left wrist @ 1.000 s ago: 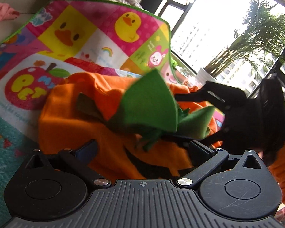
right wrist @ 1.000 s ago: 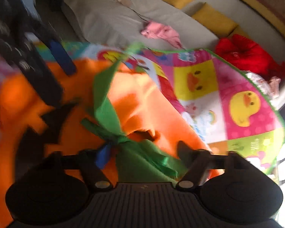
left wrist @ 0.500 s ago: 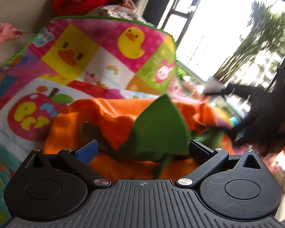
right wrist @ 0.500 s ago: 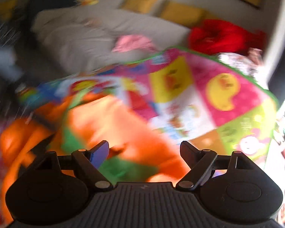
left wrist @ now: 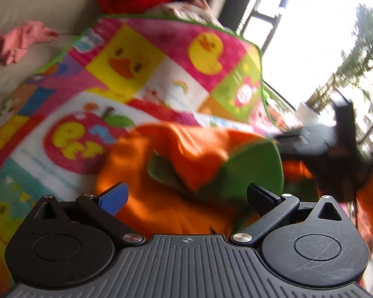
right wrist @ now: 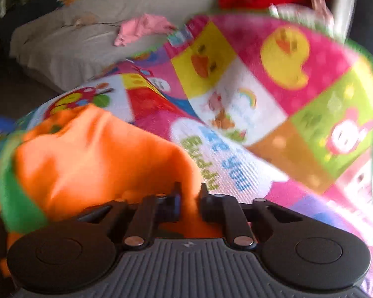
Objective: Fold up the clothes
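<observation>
Pinching orange garment [right wrist: 92, 164] w/ my right gripper [right wrist: 189, 196], jaws clamped on fabric edge; left gripper [left wrist: 186, 196] spread wide, hovering just above garment on play mat [left wrist: 161, 57].

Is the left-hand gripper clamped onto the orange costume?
No: the left gripper is spread wide open above the orange costume, its fingers apart and pinching no fabric.

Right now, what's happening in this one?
A person with two handheld grippers is folding an orange fleece garment with green felt trim on a colourful patchwork play mat. The right gripper is shut on an orange edge of the garment. The left gripper is open, hovering over the fabric and gripping nothing. Both views are motion-blurred.
</observation>
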Demonstrator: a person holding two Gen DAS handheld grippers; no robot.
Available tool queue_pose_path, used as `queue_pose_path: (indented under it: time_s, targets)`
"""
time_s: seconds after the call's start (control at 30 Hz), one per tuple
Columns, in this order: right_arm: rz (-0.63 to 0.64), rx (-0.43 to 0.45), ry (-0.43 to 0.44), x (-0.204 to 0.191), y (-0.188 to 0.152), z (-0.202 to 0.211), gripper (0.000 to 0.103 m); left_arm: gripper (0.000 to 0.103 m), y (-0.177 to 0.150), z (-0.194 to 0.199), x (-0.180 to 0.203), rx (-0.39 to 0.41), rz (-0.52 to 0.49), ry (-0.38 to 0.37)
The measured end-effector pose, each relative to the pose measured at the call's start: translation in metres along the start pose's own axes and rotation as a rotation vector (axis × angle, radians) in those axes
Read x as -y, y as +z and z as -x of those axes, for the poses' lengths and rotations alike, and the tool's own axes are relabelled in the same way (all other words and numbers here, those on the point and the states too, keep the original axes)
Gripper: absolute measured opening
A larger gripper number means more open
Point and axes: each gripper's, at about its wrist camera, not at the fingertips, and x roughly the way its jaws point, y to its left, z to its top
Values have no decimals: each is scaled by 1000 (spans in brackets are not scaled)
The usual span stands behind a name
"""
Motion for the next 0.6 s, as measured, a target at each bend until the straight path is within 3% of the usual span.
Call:
queue_pose_path:
  time_s: [0.17,0.33,0.47,0.6]
  targets:
    - [96,154,-9,-36,-8,90,8,103,11,37,19,90,-34,11]
    - [265,216,-78,-88,-44,158,8,103,12,78,50,180,-95,-14]
    - [369,197,-96,-135,-86,176,7,103,1,114,73,246,-150,-41]
    - [457,133,-72,-178,-131,167,7,103,-15,134,89,255,-194,-78]
